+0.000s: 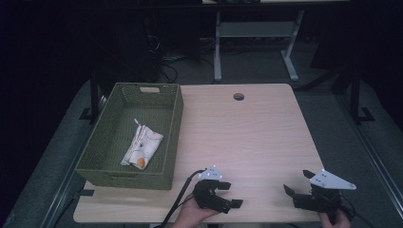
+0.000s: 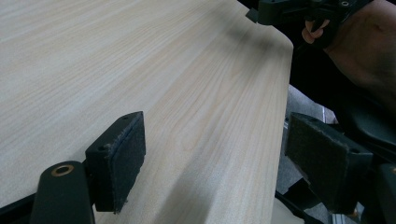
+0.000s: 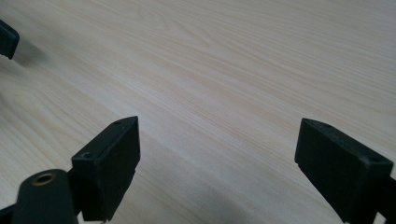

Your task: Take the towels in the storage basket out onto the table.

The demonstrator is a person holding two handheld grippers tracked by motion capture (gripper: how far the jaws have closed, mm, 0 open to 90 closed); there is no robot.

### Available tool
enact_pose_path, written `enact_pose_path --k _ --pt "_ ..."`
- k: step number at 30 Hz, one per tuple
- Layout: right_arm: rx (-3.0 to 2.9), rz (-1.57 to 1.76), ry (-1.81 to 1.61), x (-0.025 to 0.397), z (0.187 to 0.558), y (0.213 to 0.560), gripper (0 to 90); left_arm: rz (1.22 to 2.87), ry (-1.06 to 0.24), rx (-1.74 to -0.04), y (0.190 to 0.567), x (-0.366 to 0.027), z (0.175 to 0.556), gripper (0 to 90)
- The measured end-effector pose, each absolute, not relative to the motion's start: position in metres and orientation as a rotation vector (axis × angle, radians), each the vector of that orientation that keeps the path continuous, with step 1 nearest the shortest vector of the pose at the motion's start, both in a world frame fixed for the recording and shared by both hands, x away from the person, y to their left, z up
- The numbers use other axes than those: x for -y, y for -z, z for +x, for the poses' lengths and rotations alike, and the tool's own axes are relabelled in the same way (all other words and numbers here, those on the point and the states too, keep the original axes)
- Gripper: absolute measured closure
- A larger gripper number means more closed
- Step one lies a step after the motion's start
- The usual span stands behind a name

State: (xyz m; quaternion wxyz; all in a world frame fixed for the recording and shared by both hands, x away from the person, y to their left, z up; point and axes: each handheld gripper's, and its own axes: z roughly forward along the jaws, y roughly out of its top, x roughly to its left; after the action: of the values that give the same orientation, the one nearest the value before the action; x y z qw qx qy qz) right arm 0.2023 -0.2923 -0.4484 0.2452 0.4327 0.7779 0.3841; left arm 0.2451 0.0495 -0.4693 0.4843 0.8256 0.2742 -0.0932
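Both grippers sit low at the near edge of the wooden table (image 1: 256,128), each held in a hand coming up from the bottom of the high view. Left gripper (image 1: 230,194): jaws spread wide, nothing between them, turned sideways toward the right gripper; its own view looks across bare tabletop to the table's rounded near right corner. Right gripper (image 1: 296,183): jaws also spread wide and empty, over bare wood near the table's right edge. The two grippers are apart, with open tabletop between them. Nearest object is a folded cloth (image 1: 141,147), white with an orange patch at its near end, lying inside the green woven basket (image 1: 173,128) on the table's left side. Cloth lies on the basket floor toward the right wall, well apart from the left gripper and beyond the basket's near wall. Centre and far part of the table are bare wood with a round cable hole (image 1: 238,96) near the far edge.
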Motion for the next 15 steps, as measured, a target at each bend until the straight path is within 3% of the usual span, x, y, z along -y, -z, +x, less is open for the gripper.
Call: enact_pose_path --k 15 --pt "-2.130 1.169 -1.049 0.288 0.201 0.448 13.9 1.988 0.204 -0.657 0.454 -0.061 0.252 20.7"
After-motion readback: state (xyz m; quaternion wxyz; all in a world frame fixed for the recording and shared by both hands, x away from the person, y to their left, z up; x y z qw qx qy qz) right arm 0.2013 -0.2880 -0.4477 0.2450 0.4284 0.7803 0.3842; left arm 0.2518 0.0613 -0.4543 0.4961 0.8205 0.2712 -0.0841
